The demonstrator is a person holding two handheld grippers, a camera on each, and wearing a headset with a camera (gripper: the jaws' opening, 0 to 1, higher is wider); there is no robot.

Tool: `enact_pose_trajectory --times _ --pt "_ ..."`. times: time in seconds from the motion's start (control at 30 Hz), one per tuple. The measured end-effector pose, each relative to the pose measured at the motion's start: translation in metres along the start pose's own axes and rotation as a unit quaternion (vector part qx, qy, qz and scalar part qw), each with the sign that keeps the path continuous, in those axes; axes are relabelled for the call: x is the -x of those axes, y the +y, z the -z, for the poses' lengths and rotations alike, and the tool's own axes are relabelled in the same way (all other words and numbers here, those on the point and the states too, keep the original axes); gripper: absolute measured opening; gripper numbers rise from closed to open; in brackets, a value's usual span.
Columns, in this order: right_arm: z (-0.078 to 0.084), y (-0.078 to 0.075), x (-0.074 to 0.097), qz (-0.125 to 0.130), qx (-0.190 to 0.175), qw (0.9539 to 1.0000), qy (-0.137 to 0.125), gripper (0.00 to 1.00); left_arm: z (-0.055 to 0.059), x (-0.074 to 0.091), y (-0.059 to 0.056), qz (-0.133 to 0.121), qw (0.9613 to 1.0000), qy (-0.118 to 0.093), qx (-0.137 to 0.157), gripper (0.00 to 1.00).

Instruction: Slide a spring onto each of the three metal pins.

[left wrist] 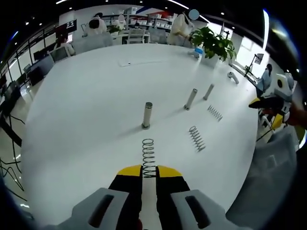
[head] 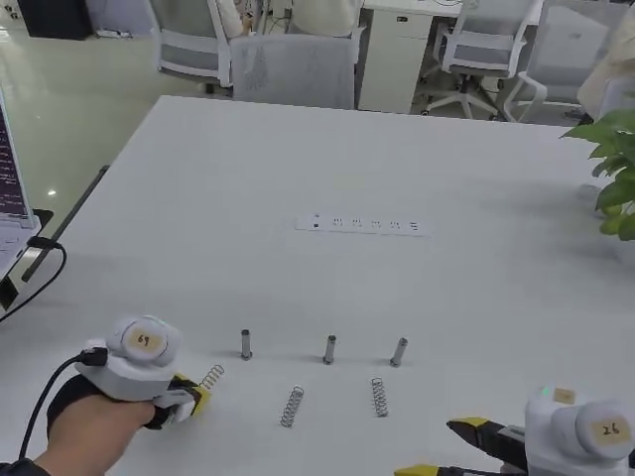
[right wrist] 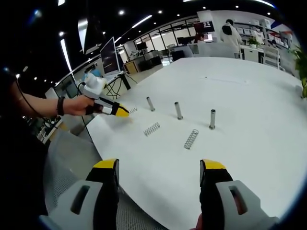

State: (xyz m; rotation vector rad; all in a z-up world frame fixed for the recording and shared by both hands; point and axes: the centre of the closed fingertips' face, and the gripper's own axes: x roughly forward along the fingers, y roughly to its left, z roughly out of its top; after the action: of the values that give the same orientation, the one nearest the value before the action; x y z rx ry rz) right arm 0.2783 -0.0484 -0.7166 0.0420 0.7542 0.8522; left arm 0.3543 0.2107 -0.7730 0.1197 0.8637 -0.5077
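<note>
I'm working over a broad white table (head: 417,149) in a bright open-plan office, with swivel chairs (head: 293,69) beyond its far edge at twelve o'clock.

Three short grey metal pins stand upright in a row near me: the left pin (head: 246,344), the middle pin (head: 329,349) and the right pin (head: 399,352), all bare. Two thin wire springs lie flat on the table. The middle spring (head: 292,406) is at about seven o'clock from the middle pin, and the right spring (head: 379,397) at about seven o'clock from the right pin.

My left gripper (head: 193,397) sits at eight o'clock from the left pin, its yellow-tipped jaws pinched together on one end of the third spring (left wrist: 148,155). The free end of that spring points at the left pin, just short of it.

My right gripper (right wrist: 158,165) hangs at five o'clock from the right pin, off the table's near edge, jaws spread wide with nothing between them.

A white power strip (head: 362,224) lies at twelve o'clock from the pins, well apart from them. A leafy plant (head: 615,169) is at three o'clock, and a laptop (head: 8,198) with a black cable (head: 40,268) is at nine o'clock. Nothing lies between the held spring and its pin.
</note>
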Motion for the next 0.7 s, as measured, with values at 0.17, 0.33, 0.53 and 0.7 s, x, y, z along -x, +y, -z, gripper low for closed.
enact_pose_trajectory --times 0.17,0.33,0.53,0.7 --pt "0.001 0.001 0.0 -0.002 -0.007 1.0 -0.004 0.67 -0.009 0.007 -0.006 0.005 0.9999 -0.009 -0.008 0.02" --pt "-0.001 0.001 -0.002 -0.005 -0.012 0.9999 -0.007 0.66 -0.02 0.01 -0.014 0.014 0.9995 -0.018 -0.021 0.02" --pt "-0.003 0.001 -0.005 -0.009 -0.01 0.9999 -0.008 0.66 -0.03 0.013 -0.026 0.024 0.9987 -0.026 -0.036 0.02" --pt "-0.008 0.001 -0.009 -0.014 -0.006 0.9998 -0.009 0.65 -0.038 0.013 -0.039 0.037 0.9975 -0.032 -0.05 0.02"
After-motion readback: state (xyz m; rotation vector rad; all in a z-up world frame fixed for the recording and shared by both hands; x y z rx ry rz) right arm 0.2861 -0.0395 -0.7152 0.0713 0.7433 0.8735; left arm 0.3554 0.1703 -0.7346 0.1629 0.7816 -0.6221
